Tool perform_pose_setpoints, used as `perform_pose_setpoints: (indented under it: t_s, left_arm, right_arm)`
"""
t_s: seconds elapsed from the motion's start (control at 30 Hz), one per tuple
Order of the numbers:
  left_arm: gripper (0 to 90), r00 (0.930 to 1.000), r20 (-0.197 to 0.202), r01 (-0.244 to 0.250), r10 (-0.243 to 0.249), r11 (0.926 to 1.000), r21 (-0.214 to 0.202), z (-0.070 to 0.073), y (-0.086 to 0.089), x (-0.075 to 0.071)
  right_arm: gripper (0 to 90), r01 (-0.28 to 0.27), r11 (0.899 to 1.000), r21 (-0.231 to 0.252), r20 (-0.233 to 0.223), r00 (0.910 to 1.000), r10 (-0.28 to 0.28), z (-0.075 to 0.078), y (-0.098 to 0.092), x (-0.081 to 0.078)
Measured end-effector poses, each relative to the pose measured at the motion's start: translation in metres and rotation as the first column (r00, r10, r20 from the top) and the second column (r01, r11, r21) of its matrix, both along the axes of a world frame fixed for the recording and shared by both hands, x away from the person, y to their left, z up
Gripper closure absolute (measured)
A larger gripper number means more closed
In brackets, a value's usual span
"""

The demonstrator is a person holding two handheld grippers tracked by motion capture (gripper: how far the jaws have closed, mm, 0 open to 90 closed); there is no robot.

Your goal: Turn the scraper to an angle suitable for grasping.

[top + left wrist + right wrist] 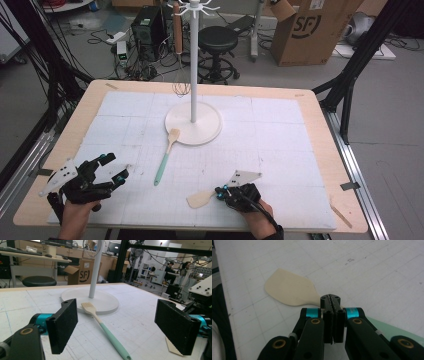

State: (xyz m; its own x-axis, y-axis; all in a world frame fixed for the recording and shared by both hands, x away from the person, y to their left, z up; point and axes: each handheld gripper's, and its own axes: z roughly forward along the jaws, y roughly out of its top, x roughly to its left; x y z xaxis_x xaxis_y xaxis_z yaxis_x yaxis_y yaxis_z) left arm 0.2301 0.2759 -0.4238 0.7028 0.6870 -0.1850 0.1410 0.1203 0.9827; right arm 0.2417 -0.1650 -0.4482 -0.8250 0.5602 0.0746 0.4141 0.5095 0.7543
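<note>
Table: spatula [289, 291] in right hand-held gripper [333, 301]

Stand [193, 127] on the mat [280, 150] behind centre, whisk [180, 60] hanging from stand top, brush [166, 156] lying just before the stand base, spatula [201, 199] near the front edge, right of the brush, left gripper [107, 170] at front left, right gripper [220, 192] at the spatula's right end.
</note>
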Motion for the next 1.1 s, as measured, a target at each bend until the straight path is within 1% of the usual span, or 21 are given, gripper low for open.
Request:
perform_pose_setpoints:
  t_s: [0.13,0.4,0.53,0.63,0.67,0.7,0.77,0.83,0.87,0.9,0.97,1.03,1.1]
  left_arm:
    - [19.2,1.0,-0.001,0.004,-0.004,1.0,0.0,0.0,-0.002,0.001]
    - [19.2,1.0,-0.003,0.001,-0.001,1.0,0.002,0.001,0.0,0.002]
    - [19.2,1.0,-0.004,0.0,0.0,1.0,0.003,0.0,0.0,0.002]
    - [19.2,1.0,-0.008,-0.002,0.002,1.0,0.003,0.0,0.0,0.003]
    - [19.2,1.0,-0.008,-0.003,0.003,1.0,0.004,0.0,0.0,0.003]
    - [19.2,1.0,-0.009,-0.003,0.003,1.0,0.005,0.0,0.0,0.003]
    - [19.2,1.0,-0.009,-0.003,0.003,1.0,0.007,0.0,0.0,0.003]
    - [19.2,0.9999,-0.01,-0.003,0.003,1.0,0.008,0.0,0.0,0.004]
    - [19.2,0.9999,-0.012,-0.004,0.004,0.9999,0.01,0.0,0.0,0.004]
    - [19.2,0.9999,-0.012,-0.004,0.004,0.9999,0.011,0.0,0.0,0.004]
    - [19.2,0.9999,-0.013,-0.003,0.004,1.0,0.009,0.0,-0.001,0.005]
    - [19.2,0.9999,-0.014,-0.001,0.001,0.9999,0.016,0.0,-0.002,0.005]
    - [19.2,0.9999,-0.017,0.0,0.0,0.9999,0.013,0.0,-0.004,0.006]
  right_arm:
    - [89.5,0.018,1.0,-0.011,0.005,0.9998,-0.018,0.001,0.006,0.007]
    - [89.5,0.042,0.999,-0.015,0.007,0.9991,-0.042,0.001,0.022,0.017]
    - [89.5,0.06,0.998,0.005,-0.001,0.9982,-0.06,0.0,0.029,0.021]
    - [89.5,0.059,0.998,0.011,0.001,0.9982,-0.059,-0.001,0.034,0.023]
    - [89.5,0.052,0.999,0.014,-0.005,0.9987,-0.051,-0.001,0.033,0.025]
    - [89.5,0.056,0.998,0.022,-0.005,0.9984,-0.056,0.0,0.03,0.026]
    - [89.5,0.08,0.996,0.025,0.009,0.9967,-0.08,0.002,0.023,0.029]
    - [89.5,0.161,0.985,0.064,0.023,0.9864,-0.163,0.006,0.0,0.037]
    - [89.5,0.189,0.98,0.067,0.033,0.9809,-0.192,0.008,-0.009,0.04]
    - [89.5,0.237,0.969,0.064,0.045,0.9698,-0.24,0.009,-0.022,0.045]
    - [89.4,0.306,0.949,0.072,0.047,0.9498,-0.309,0.01,-0.042,0.055]
    - [89.3,0.356,0.93,0.088,0.038,0.9321,-0.36,0.009,-0.056,0.063]
    - [89.3,0.394,0.916,0.083,0.022,0.9177,-0.397,0.006,-0.065,0.072]
